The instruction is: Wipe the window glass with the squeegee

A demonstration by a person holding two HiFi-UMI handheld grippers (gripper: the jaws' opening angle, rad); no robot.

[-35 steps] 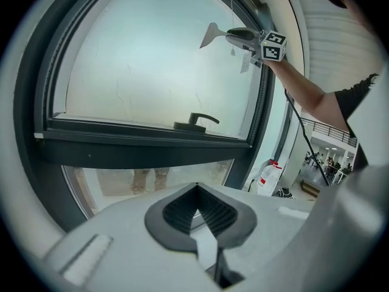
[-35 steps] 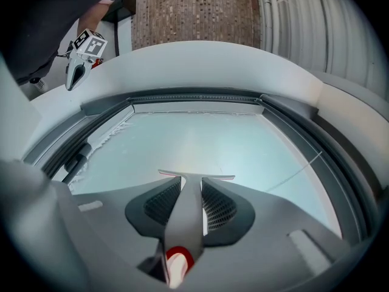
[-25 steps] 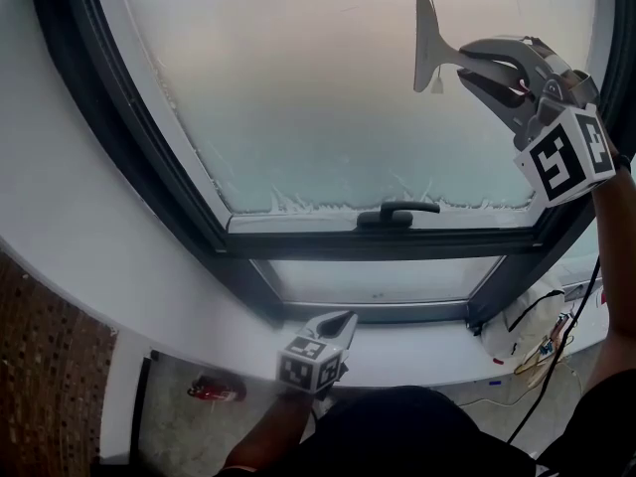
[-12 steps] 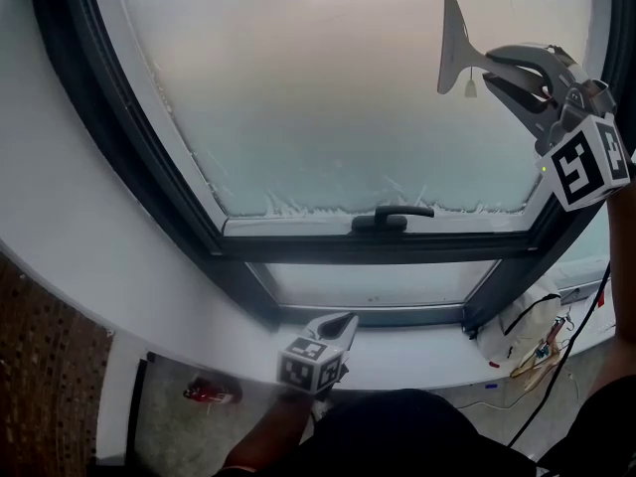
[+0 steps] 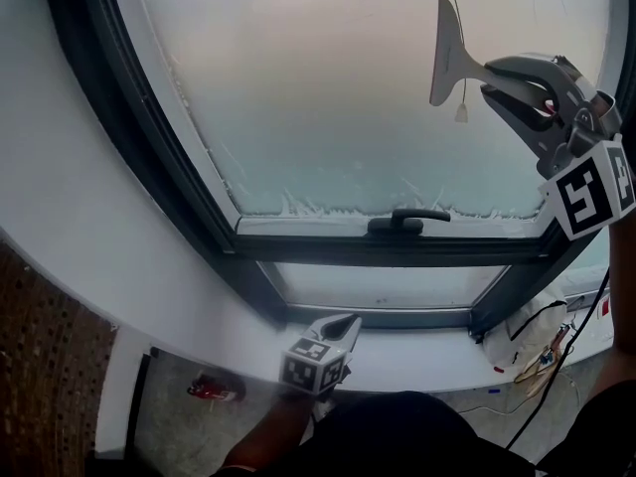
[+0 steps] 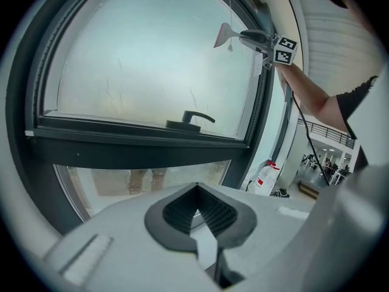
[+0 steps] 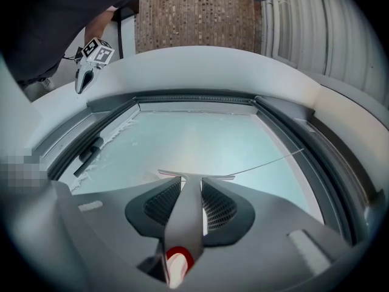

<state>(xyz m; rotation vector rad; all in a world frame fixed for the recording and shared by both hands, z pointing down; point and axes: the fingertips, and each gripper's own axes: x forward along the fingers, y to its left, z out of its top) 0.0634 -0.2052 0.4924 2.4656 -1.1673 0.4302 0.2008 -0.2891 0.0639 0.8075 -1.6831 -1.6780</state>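
A grey squeegee stands with its blade against the upper right of the frosted window glass. My right gripper is shut on its handle, raised high at the right. In the right gripper view the handle runs between the jaws and the blade lies across the glass ahead. My left gripper rests low by the white sill, shut with nothing in it. From the left gripper, the squeegee shows far up at the right.
A dark window handle sits on the lower frame, with a white ragged line along the glass bottom. A thin cord hangs beside the squeegee. Cables and a white bag lie at the sill's right end. A white jug stands below.
The right gripper carried the squeegee a little to the right along the glass, then slightly back left and down. The left gripper stayed put.
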